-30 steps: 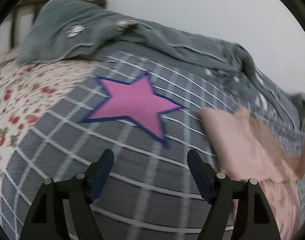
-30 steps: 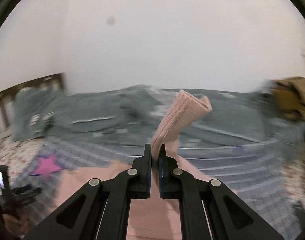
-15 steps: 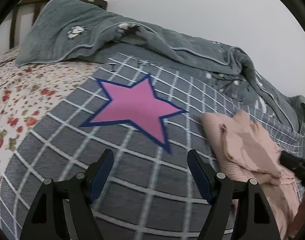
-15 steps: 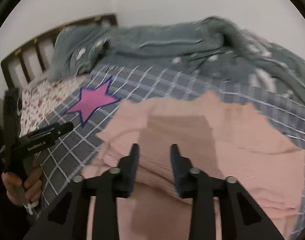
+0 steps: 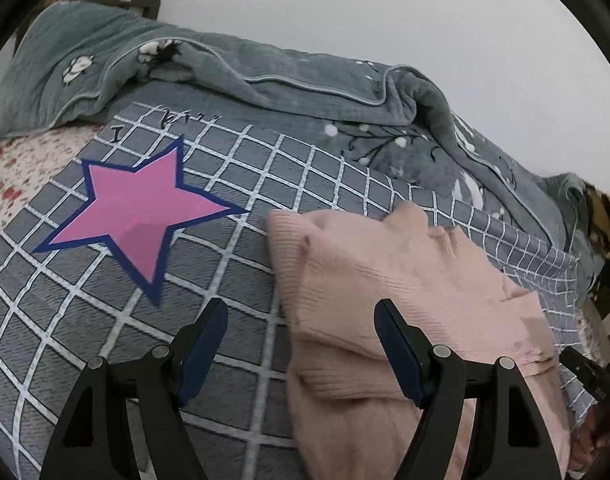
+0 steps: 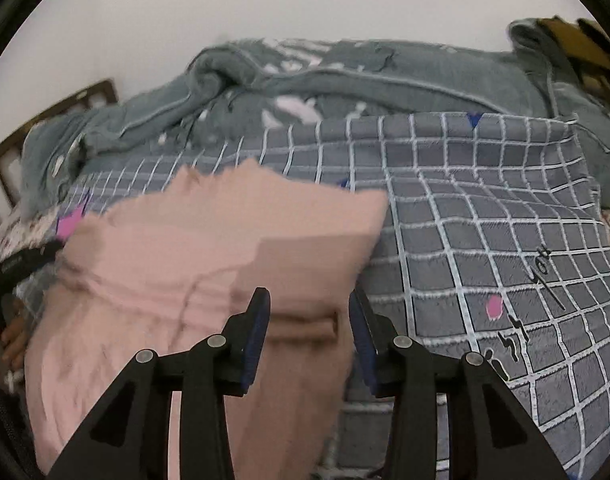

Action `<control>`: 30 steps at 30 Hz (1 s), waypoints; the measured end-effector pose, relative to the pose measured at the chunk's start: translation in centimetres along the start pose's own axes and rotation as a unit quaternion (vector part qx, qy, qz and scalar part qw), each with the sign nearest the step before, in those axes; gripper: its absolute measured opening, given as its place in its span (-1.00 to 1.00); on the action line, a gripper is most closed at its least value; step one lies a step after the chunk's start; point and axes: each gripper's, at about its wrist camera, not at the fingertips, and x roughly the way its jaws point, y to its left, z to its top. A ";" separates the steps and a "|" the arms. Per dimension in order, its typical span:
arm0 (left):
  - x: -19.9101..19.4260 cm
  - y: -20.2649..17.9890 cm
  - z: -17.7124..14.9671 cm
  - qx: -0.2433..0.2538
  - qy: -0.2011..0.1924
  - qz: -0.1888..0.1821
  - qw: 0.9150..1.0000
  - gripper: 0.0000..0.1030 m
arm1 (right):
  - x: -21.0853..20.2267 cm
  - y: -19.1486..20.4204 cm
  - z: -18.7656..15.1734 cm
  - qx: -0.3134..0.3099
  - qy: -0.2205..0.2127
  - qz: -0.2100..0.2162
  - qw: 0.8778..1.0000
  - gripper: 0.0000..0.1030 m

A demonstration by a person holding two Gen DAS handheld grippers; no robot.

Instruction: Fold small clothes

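Grey grid bedspread (image 5: pixel 233 280) with a pink star (image 5: pixel 133 216), spread over a bed against a white wall; rumpled grey-green quilt (image 5: pixel 265 72) bunched along the far side, floral sheet (image 5: pixel 13 172) at the left edge, dark headboard (image 6: pixel 57 108) at the corner. Pink knit garment (image 5: pixel 405 280) lying on the grid cloth, to the right of the star, partly folded: one layer doubled over another, ribbed edge toward the star, a fold ridge across the near part. Flat open stretch of bedspread probably chosen as the folding surface, quilt pushed back to make room.

Left gripper (image 5: pixel 301 344) released, jaws spread wide, low over the bedspread with the garment's left edge between the fingers but nothing pinched; likely poised to take that edge for the next fold. Right gripper (image 6: pixel 309 340) likewise released, jaws apart, straddling the near fold of the pink knit garment (image 6: pixel 225 248) from the opposite side, not clamped on it. Right-wrist view blurred, so contact with the cloth cannot be told.

Mottled brown-and-black fabric (image 6: pixel 577 48) at the far right, beyond the quilt. Fold judged midway; sleeves hidden under the doubled layer.
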 end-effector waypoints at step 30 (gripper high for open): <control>-0.2 -1.4 -1.0 0.018 0.000 -0.030 0.999 -0.32 | -1.4 -1.4 0.2 -0.016 -0.045 -0.011 0.999 -0.20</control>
